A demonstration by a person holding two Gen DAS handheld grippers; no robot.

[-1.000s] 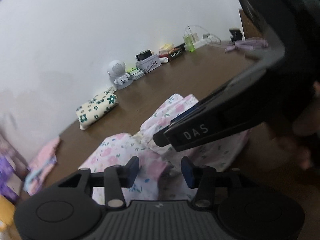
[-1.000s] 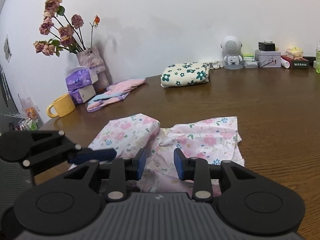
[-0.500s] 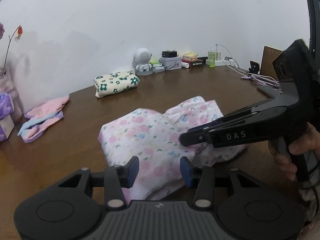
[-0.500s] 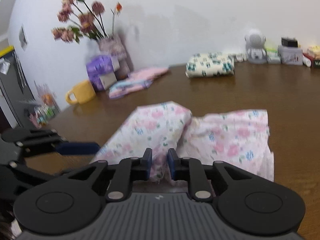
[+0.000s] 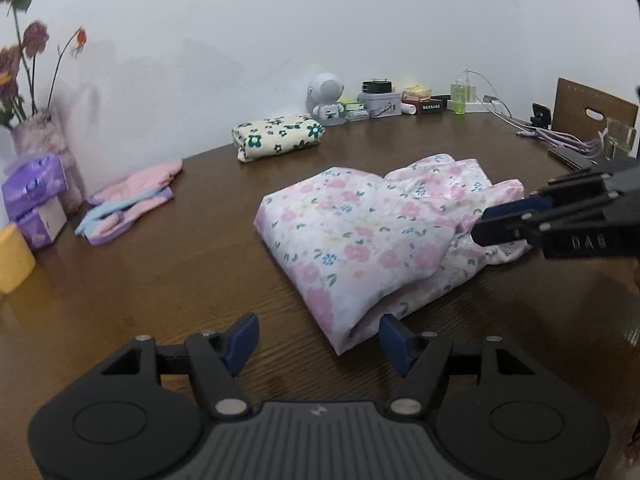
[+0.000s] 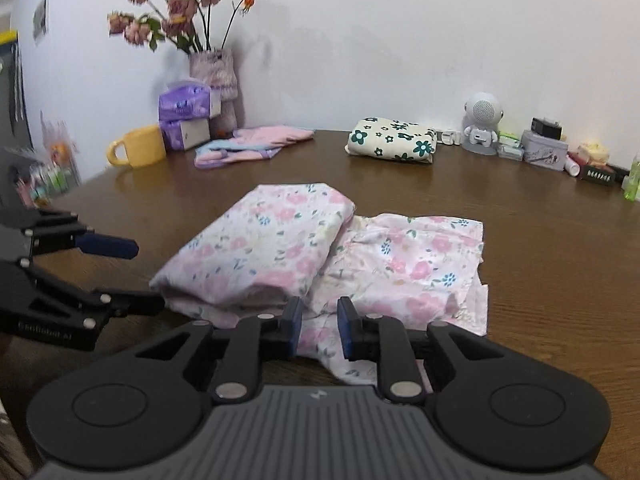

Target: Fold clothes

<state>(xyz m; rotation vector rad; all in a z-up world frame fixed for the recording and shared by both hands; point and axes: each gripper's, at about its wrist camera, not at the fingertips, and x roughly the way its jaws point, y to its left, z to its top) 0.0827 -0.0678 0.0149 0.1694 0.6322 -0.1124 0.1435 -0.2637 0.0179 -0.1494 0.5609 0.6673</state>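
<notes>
1. the pink floral garment (image 5: 360, 240) lies mid-table on the wooden table (image 5: 160, 280), partly folded: one thick panel is doubled over at its 9 o'clock side, a flatter, rumpled layer spreads toward 3 o'clock in the right wrist view.
2. your left gripper (image 5: 318, 338) stands wide, nothing between its fingers, with the garment's near corner just ahead at 12 o'clock.
3. your right gripper (image 6: 318, 322) stands at a narrow gap right at the near hem; you hold no cloth that i can see.
4. expect thin, light, limp cotton: it will sag and slide over itself, not hold a crease unless pressed.
5. take hold at hem corners or along a folded edge, pinching all layers together, not the loose middle.
6. in the right wrist view its long axis runs 9 to 3 o'clock; the folded panel itself points from 7 toward 1 o'clock.
7. the cream floral bundle (image 6: 392, 144) sits folded at the far edge.
</notes>
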